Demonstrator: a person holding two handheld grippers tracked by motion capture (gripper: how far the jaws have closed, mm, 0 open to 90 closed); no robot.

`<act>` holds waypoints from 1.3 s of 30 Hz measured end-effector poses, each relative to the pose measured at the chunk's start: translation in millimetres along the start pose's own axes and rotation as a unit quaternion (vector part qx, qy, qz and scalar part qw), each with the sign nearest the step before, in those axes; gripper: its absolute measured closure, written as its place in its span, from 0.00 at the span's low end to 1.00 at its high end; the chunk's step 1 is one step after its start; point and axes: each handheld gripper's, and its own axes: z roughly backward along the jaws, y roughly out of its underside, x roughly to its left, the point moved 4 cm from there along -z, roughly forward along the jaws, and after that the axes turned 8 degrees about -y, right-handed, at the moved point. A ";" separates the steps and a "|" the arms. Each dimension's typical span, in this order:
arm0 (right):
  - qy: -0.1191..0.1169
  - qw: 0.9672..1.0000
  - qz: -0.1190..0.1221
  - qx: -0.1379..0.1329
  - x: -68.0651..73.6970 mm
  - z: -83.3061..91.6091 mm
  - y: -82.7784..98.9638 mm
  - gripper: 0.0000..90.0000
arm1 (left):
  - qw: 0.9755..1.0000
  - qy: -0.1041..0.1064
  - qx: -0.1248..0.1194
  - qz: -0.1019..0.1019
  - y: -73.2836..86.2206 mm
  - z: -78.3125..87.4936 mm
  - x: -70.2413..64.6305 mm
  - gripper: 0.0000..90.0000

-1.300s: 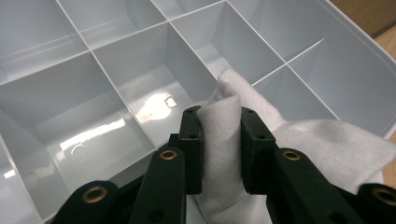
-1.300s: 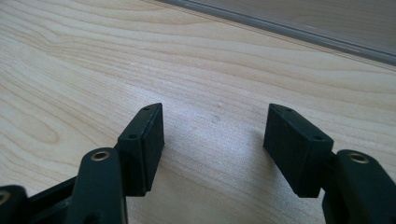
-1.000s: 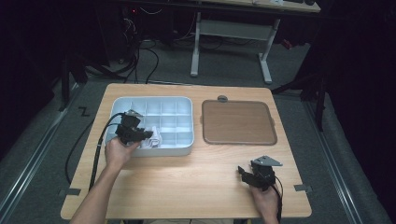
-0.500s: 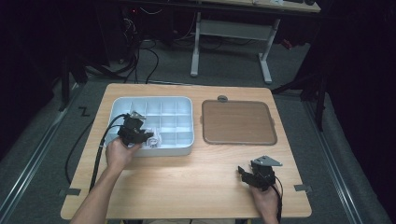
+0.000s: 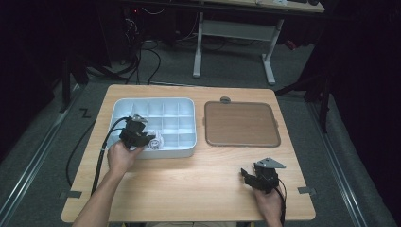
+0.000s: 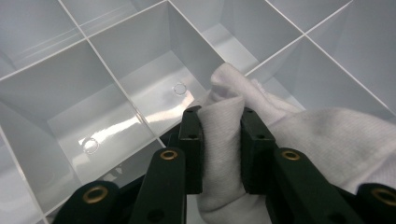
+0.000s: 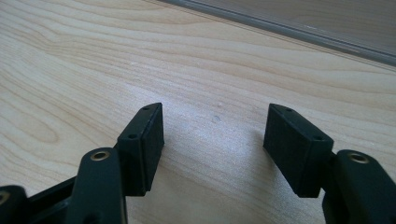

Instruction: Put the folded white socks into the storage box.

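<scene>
A white divided tray (image 5: pixel 153 108) lies on the left half of the wooden table, its compartments seen close up in the left gripper view (image 6: pixel 140 88). My left gripper (image 5: pixel 147 139) (image 6: pixel 219 135) hangs over the tray's near edge, shut on a white cloth (image 6: pixel 280 135) that bulges past the jaw tips into a compartment; the cloth (image 5: pixel 156 141) is a small pale patch in the high view. My right gripper (image 5: pixel 250 177) (image 7: pixel 215 140) rests low over bare wood near the table's front right, jaws open and nothing between them.
A brown flat lid or board (image 5: pixel 240 124) with a grey rim lies right of the tray, a small grey knob (image 5: pixel 225 100) behind it. Its edge (image 7: pixel 299 32) crosses the top of the right gripper view. A black cable (image 5: pixel 101 151) trails off the table's left side.
</scene>
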 end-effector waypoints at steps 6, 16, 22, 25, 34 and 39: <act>0.000 1.000 0.000 0.000 0.0 0.0 0.0 0.43 | 1.000 -0.002 0.003 -0.002 0.9 -1.1 0.4 0.82; 0.000 1.000 0.000 0.000 0.1 0.0 0.0 0.43 | 1.000 -0.005 0.006 -0.004 2.2 -2.7 0.1 0.82; 0.000 1.000 0.001 0.000 0.1 0.0 0.0 0.43 | 0.999 -0.019 0.026 -0.022 9.2 -9.6 -0.3 0.83; 0.000 1.000 0.000 0.000 0.1 0.0 0.0 0.43 | 0.999 -0.019 0.030 -0.027 9.5 -9.7 -0.4 0.83; 0.000 1.000 0.000 0.000 0.2 0.0 0.0 0.43 | 0.999 -0.023 0.041 -0.022 8.3 -12.6 -0.1 0.82; 0.000 1.000 0.000 0.000 0.2 0.0 0.0 0.42 | 0.999 -0.022 0.045 -0.020 7.6 -13.7 0.4 0.82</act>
